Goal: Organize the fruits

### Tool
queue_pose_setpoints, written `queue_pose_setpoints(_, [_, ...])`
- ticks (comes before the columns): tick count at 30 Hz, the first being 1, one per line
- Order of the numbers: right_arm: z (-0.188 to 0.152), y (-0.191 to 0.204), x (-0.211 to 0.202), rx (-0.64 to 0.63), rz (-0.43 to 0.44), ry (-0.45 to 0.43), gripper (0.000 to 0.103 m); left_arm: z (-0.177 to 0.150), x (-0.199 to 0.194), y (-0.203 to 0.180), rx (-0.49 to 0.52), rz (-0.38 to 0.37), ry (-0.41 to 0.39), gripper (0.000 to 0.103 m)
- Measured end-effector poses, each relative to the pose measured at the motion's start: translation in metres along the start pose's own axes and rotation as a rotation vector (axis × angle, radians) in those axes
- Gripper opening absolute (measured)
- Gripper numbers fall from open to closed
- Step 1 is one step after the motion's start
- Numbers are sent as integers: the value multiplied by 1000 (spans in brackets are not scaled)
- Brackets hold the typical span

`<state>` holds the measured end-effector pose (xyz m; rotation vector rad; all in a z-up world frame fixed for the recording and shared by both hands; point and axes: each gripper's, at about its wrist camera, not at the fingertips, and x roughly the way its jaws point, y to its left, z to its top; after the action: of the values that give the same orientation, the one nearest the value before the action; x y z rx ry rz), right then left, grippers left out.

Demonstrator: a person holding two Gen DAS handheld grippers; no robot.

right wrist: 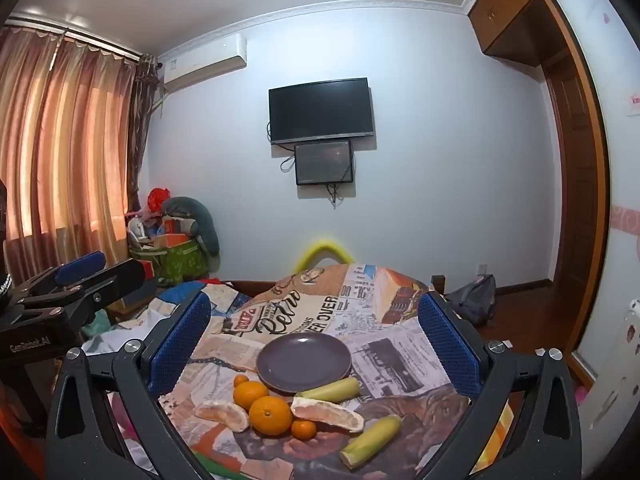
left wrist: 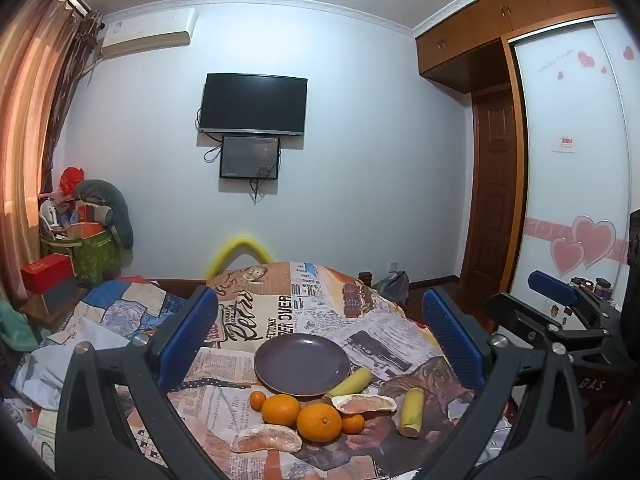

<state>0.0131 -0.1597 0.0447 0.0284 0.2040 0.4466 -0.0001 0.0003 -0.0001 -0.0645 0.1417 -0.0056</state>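
Observation:
A purple plate (left wrist: pixel 302 364) (right wrist: pixel 304 360) lies bare on a table under a newspaper-print cloth. In front of it lie two large oranges (left wrist: pixel 319 422) (right wrist: pixel 271 415), two small tangerines (left wrist: pixel 353 424) (right wrist: pixel 303 429), two peeled pomelo segments (left wrist: pixel 266 438) (right wrist: pixel 327 414) and two pale green-yellow stalk pieces (left wrist: pixel 412 412) (right wrist: pixel 372 440). My left gripper (left wrist: pixel 320 332) is open and empty, held above and behind the fruit. My right gripper (right wrist: pixel 314 332) is open and empty, likewise above the table. Each shows at the edge of the other's view.
The cloth-covered table (left wrist: pixel 256 304) ends ahead, with a yellow foam arch (left wrist: pixel 240 248) behind it. Boxes and bags (left wrist: pixel 84 240) pile at the left by the curtains. A wardrobe and door (left wrist: pixel 496 184) stand right; a backpack (right wrist: pixel 472 300) lies on the floor.

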Motion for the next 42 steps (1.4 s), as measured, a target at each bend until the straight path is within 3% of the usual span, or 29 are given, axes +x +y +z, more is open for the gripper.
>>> queue_pose_setpoints(9, [0,-1,-1,6,5,-9,103,13,-7,13,-4,-12,9,103])
queue_pose_setpoints(42, [2,-4,-2,35,11,-2,103,3,5,8,-8,2,18,103])
